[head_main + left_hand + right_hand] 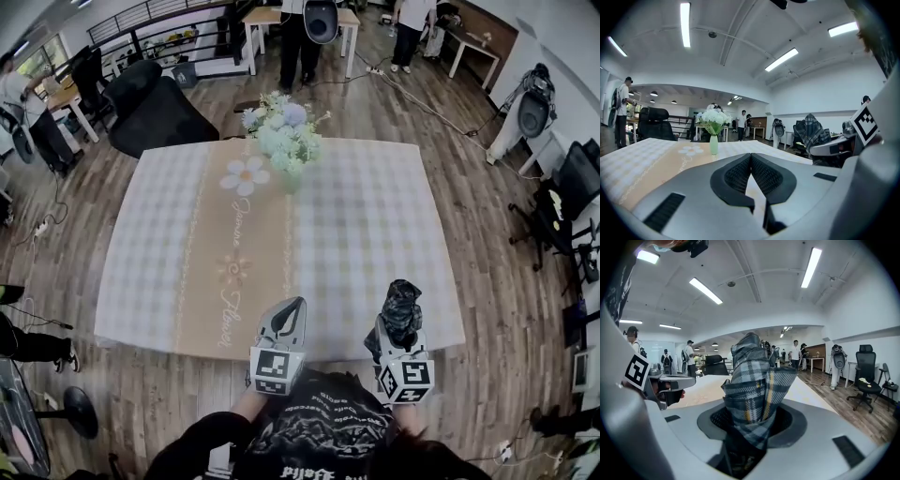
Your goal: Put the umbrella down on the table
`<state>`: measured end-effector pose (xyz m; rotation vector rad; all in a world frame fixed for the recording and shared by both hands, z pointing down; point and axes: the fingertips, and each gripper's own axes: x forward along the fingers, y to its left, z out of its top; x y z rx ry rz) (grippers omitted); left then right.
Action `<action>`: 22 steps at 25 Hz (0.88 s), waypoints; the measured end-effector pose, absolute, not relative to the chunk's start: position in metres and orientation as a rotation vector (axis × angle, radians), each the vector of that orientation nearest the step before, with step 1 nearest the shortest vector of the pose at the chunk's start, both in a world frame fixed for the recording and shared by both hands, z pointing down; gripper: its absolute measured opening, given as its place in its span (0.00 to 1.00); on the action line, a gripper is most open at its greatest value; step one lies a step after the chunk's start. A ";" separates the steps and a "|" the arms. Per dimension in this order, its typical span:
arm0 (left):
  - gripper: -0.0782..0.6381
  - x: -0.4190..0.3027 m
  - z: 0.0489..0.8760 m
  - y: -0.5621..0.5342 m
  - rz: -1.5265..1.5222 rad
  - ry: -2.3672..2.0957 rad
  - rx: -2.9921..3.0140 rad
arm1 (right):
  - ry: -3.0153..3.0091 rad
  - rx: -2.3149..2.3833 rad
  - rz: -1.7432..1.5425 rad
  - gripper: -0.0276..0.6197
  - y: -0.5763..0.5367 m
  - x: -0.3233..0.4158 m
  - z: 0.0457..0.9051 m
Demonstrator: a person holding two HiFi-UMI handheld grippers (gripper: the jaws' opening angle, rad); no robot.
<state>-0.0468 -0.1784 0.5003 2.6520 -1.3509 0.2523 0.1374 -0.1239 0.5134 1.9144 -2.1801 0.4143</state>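
A folded plaid umbrella stands up between the jaws of my right gripper, which is shut on it. In the head view the umbrella sits over the table's near right edge, held by the right gripper. My left gripper hovers at the near edge, left of it, shut and holding nothing; its black pads meet at the tips. From the left gripper view the umbrella shows at the right. The table wears a checked cloth with a tan runner.
A vase of pale flowers stands at the table's far middle, on the runner. A black office chair is behind the table's far left. People stand at desks in the back. More chairs and cables line the right side.
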 end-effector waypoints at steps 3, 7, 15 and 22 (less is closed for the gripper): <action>0.13 -0.054 0.505 -0.191 0.256 -1.345 2.640 | -2.171 1.913 0.421 0.33 -0.140 0.133 0.515; 0.14 -0.051 0.509 -0.206 0.269 -1.346 2.628 | -2.147 1.898 0.430 0.33 -0.160 0.142 0.515; 0.14 -0.046 0.504 -0.227 0.282 -1.404 2.584 | -2.087 1.835 0.459 0.33 -0.200 0.168 0.514; 0.13 -0.038 0.504 -0.237 0.307 -1.434 2.565 | -2.111 1.673 0.444 0.33 -0.241 0.178 0.513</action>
